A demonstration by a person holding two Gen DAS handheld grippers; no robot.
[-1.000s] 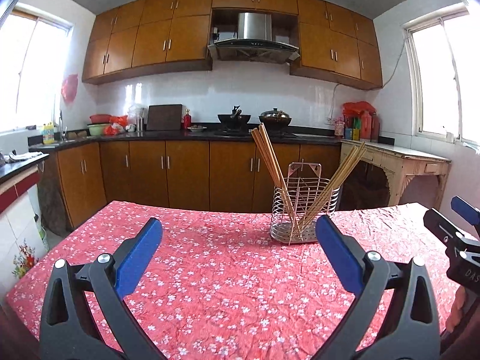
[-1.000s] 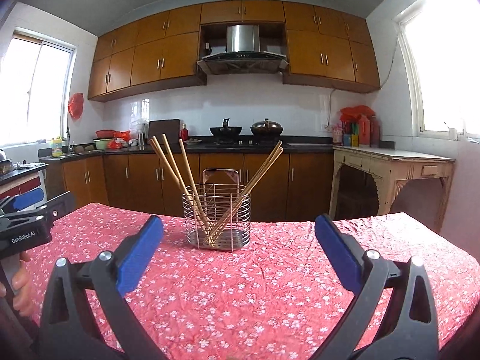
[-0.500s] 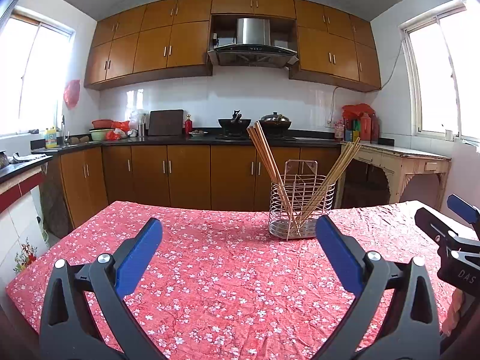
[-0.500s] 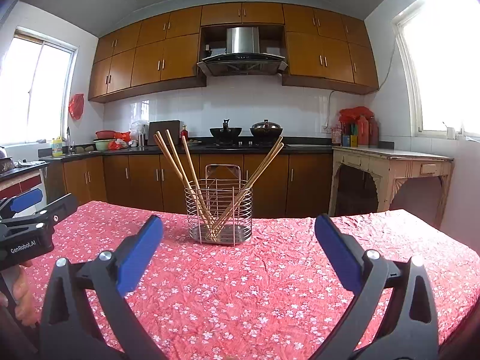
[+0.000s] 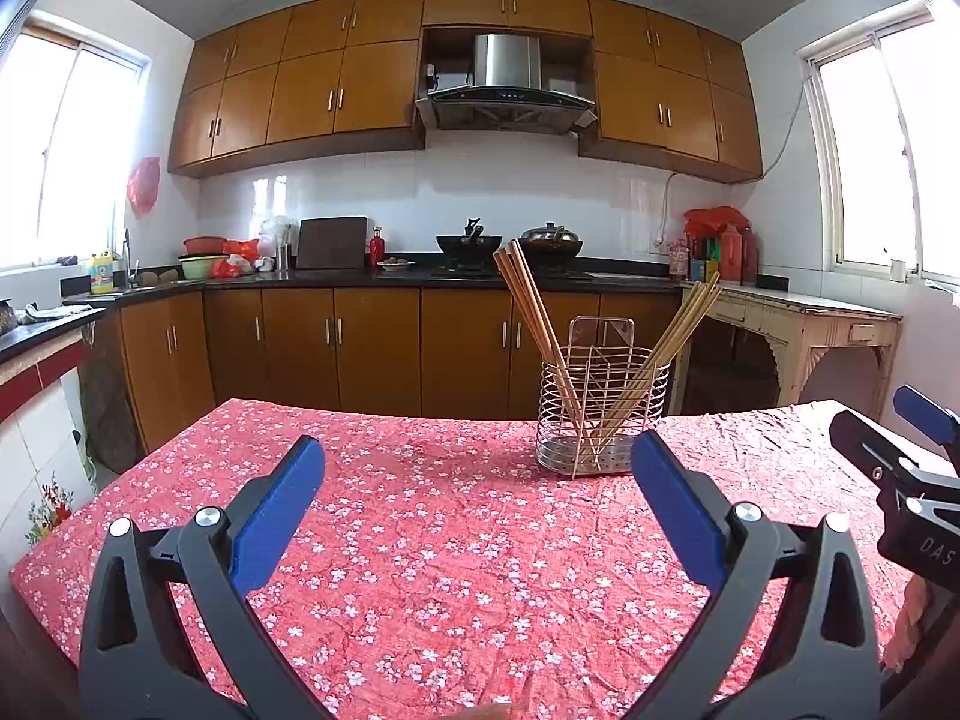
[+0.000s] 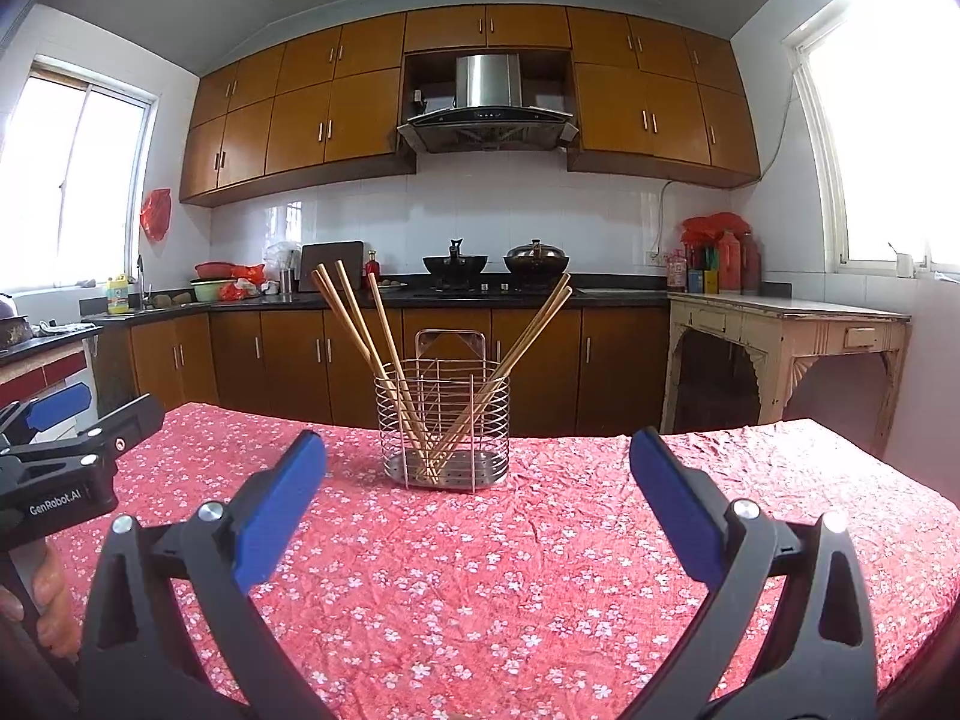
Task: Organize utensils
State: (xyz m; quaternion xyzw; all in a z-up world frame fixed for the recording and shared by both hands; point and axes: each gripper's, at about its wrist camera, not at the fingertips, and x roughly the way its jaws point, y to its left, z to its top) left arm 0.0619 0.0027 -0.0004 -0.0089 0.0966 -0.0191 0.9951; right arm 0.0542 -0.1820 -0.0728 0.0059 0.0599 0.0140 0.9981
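Note:
A wire utensil holder [image 5: 603,411] stands on the red floral tablecloth [image 5: 420,540] and holds several wooden chopsticks [image 5: 531,324] that lean left and right. It also shows in the right wrist view [image 6: 444,420], with its chopsticks [image 6: 360,324]. My left gripper [image 5: 477,474] is open and empty, held back from the holder and left of it. My right gripper [image 6: 477,471] is open and empty, facing the holder from a distance. The right gripper shows at the right edge of the left wrist view [image 5: 900,468], and the left gripper at the left edge of the right wrist view [image 6: 66,450].
The table ends at a far edge behind the holder [image 6: 600,435]. Beyond it are kitchen cabinets [image 5: 372,354], a counter with woks [image 5: 474,243] and a pale side table [image 5: 798,330] at the right.
Both grippers have drawn back and tilted up a little, so the holder looks smaller and lower in both views. Both stay open and empty.

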